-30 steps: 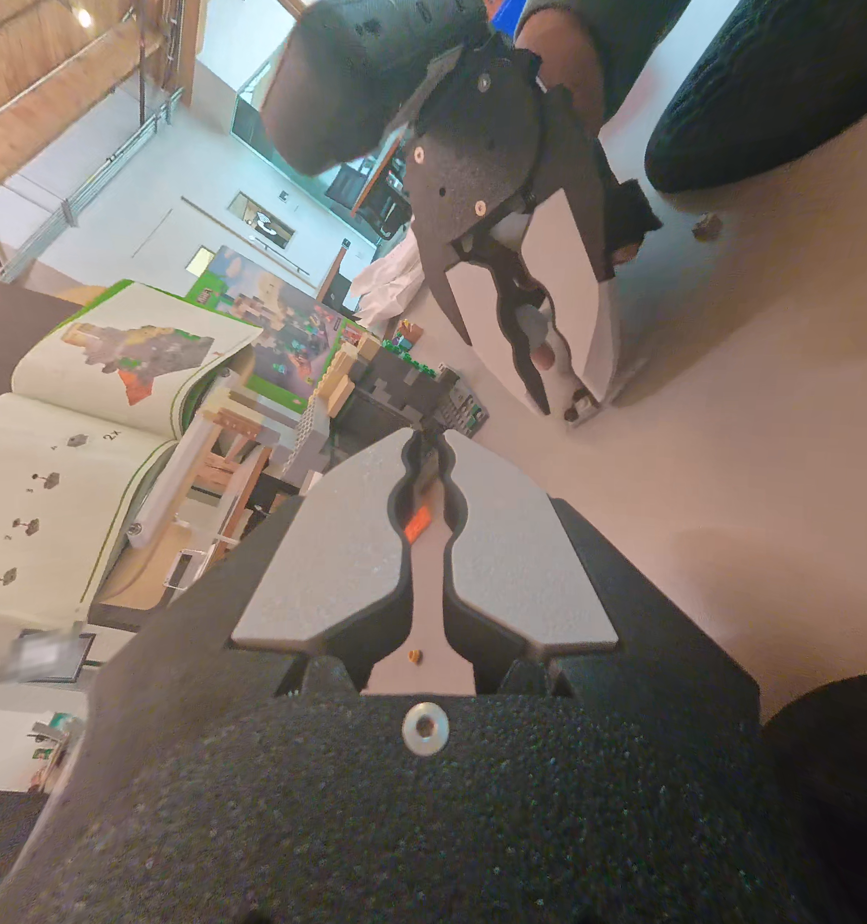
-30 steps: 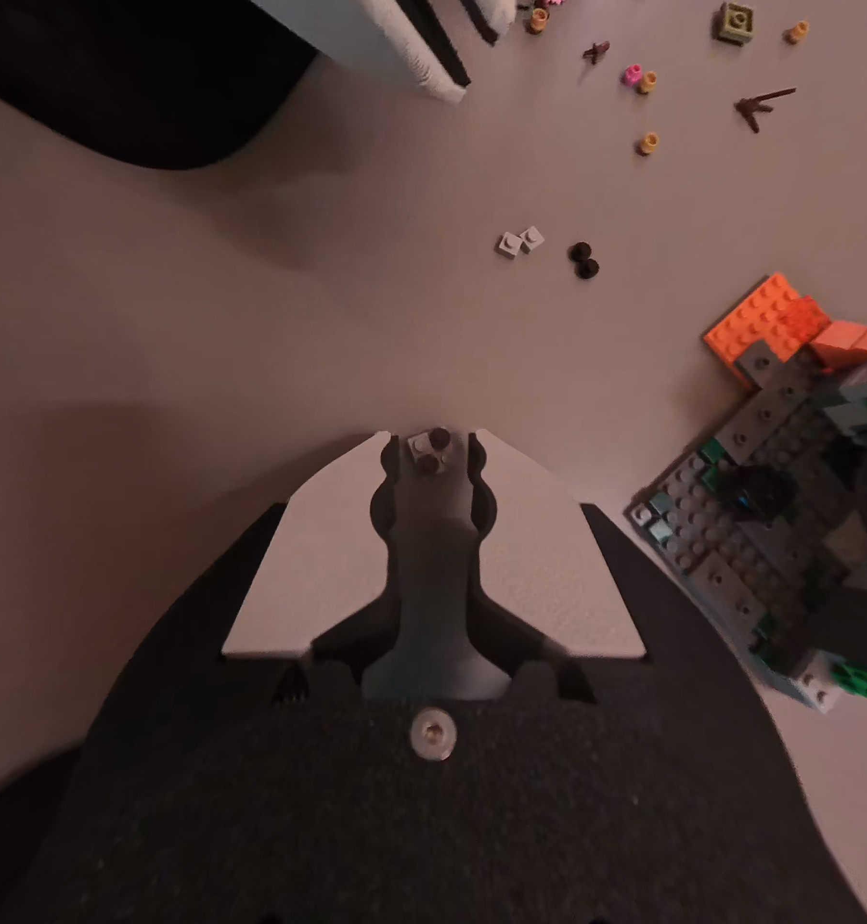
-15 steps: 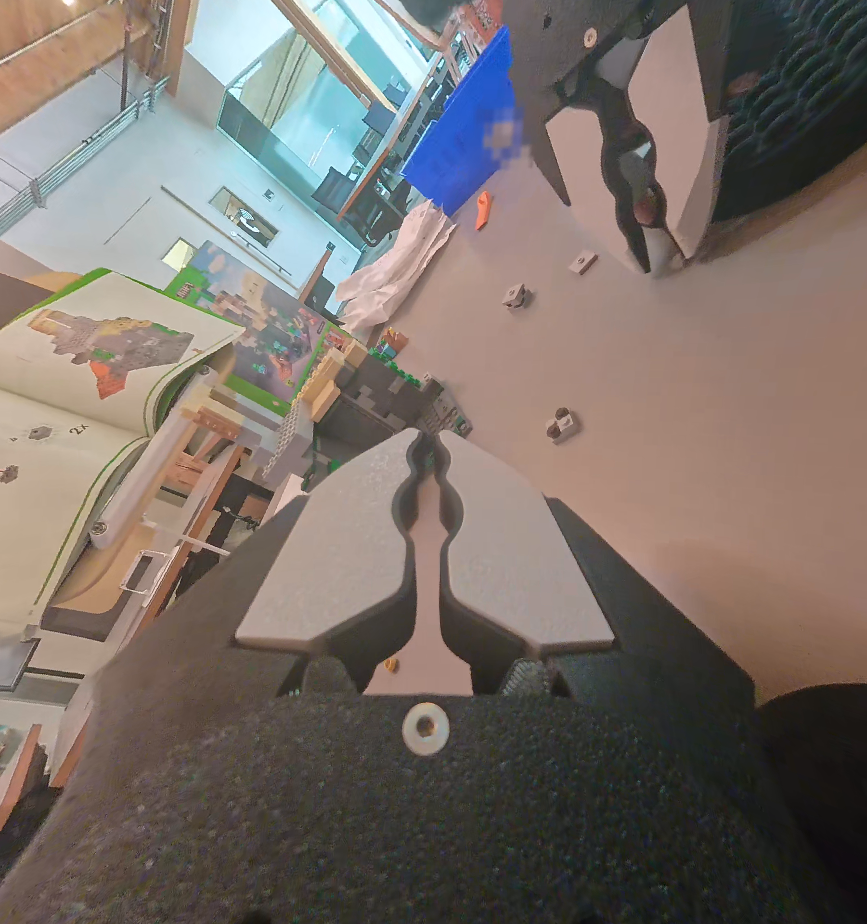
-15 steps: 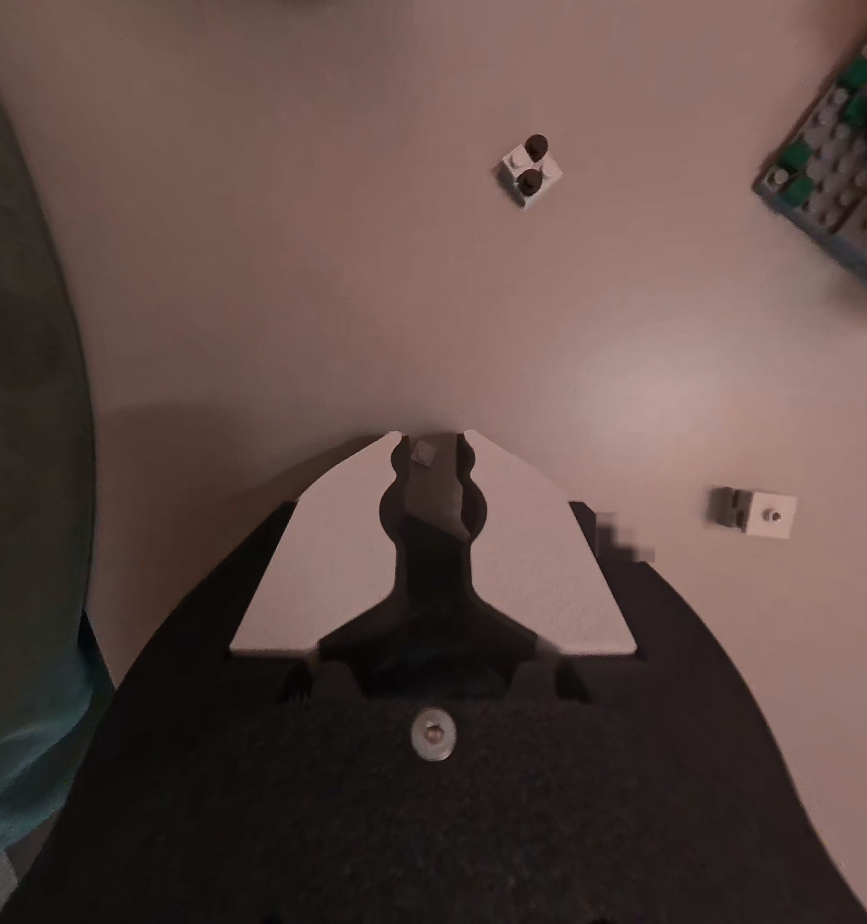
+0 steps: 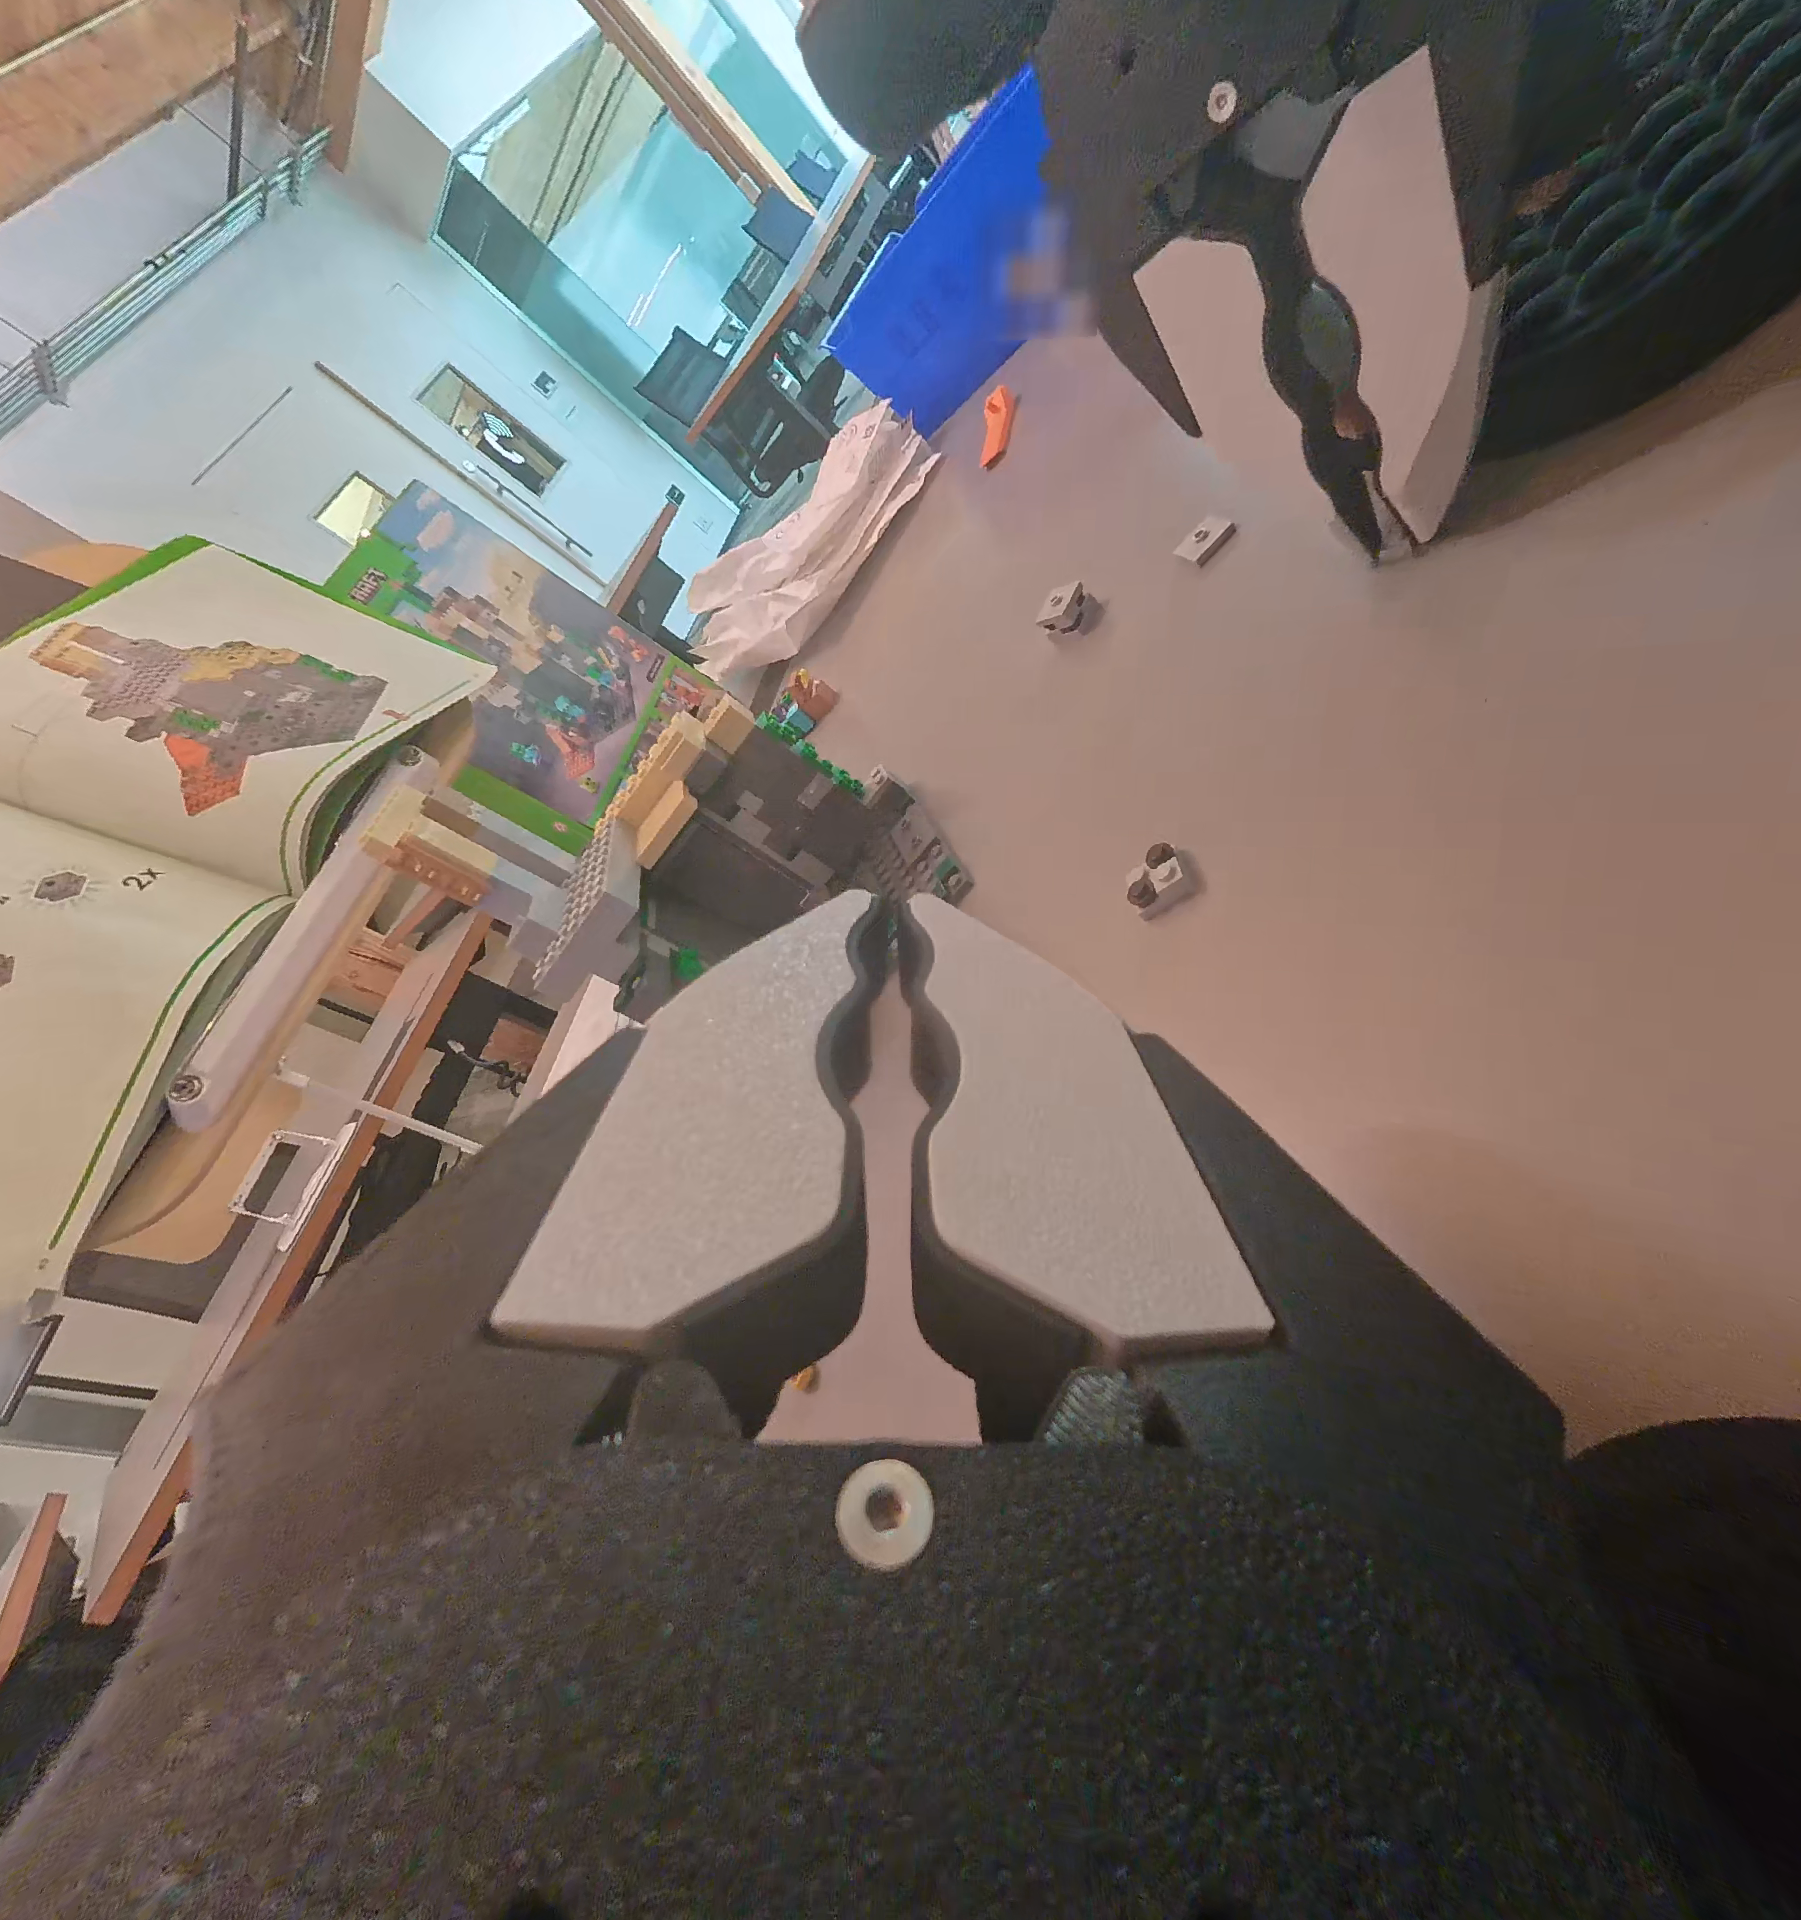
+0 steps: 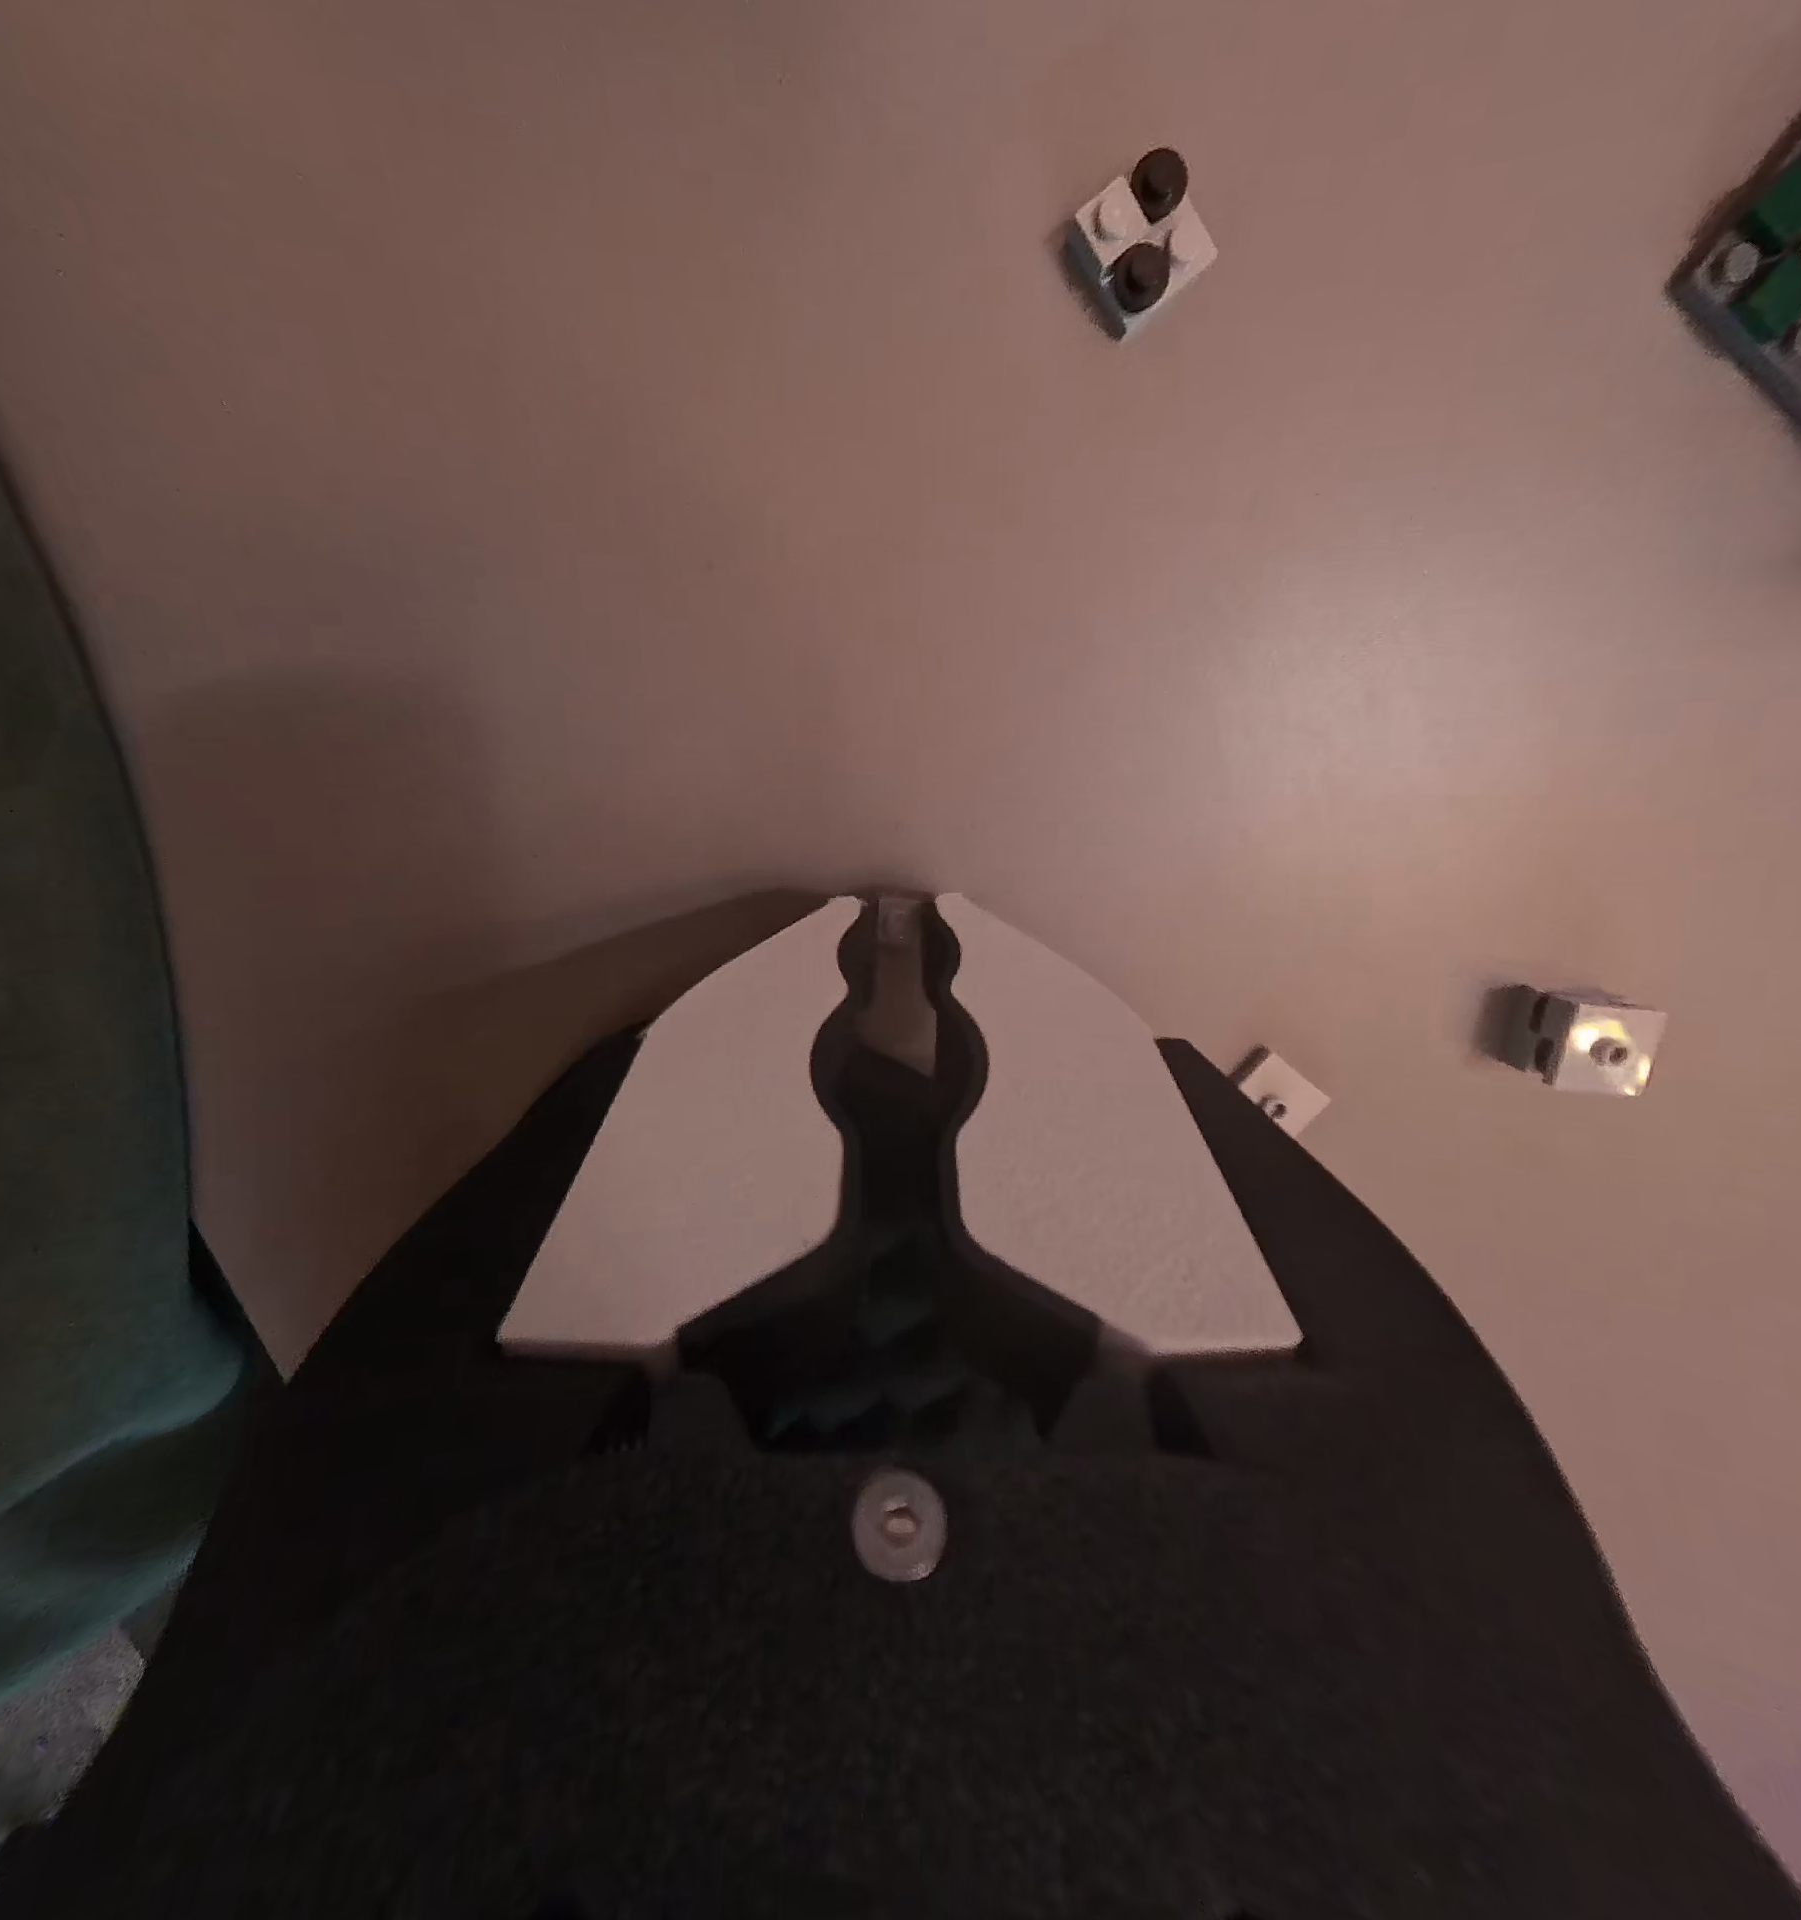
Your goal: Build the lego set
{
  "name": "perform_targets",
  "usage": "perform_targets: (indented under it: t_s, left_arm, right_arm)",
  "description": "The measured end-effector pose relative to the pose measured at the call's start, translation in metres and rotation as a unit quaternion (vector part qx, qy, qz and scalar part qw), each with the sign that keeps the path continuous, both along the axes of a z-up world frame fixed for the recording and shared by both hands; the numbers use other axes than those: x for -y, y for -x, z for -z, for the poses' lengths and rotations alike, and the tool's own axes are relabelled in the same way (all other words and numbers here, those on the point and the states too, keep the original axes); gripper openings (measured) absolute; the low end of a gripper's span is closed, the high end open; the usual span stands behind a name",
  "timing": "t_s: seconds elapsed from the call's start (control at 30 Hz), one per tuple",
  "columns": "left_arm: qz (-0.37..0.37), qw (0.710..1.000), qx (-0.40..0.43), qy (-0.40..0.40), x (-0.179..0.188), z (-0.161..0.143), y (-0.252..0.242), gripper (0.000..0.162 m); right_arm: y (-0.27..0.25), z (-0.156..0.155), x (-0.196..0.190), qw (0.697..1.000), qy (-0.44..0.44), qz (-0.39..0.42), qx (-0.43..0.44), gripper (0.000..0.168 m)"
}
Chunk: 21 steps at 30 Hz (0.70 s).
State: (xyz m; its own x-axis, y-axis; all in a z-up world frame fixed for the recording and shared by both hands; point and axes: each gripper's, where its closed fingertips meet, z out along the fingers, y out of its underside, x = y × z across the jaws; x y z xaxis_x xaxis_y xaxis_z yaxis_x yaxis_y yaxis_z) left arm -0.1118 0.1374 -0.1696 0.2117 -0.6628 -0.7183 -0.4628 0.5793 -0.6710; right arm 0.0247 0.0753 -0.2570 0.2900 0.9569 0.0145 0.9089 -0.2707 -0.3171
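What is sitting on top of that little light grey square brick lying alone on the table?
Two small dark round pieces stand on the light grey square brick, on diagonally opposite studs; two studs remain bare. Whatever lies beneath it on the pale table is hidden.

Blue bin (image 5: 943, 270) upper centre of left wrist view, crumpled white paper (image 5: 823, 545) below it, glass partition (image 5: 605, 197) upper left, teal fabric (image 6: 34, 1039) left edge of right wrist view

I can see printed marks on the open instruction booklet (image 5: 96, 883) beside a small part drawing, and a logo on the green set box (image 5: 522, 665) behind it. Nothing else I see bears writing.
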Motion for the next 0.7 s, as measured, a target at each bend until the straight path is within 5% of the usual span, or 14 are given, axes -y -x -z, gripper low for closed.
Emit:
perform_targets:
  t_s: [0.2, 0.4, 0.7]
  left_arm:
    - [0.004, 1.0, -0.001, 0.029, 0.0, 0.005, -0.001, 0.001]
    - [0.017, 0.995, 0.001, 0.103, 0.001, 0.016, -0.003, 0.001]
    - [0.021, 0.99, -0.004, 0.139, 0.0, 0.025, -0.002, 0.006]
  right_arm:
    - [0.012, -0.012, -0.023, 0.999, -0.026, -0.037, -0.019, 0.007]
    - [0.059, -0.041, -0.057, 0.979, -0.068, -0.171, -0.088, 0.007]
    - [0.083, -0.014, -0.071, 0.963, -0.015, -0.262, -0.053, 0.007]
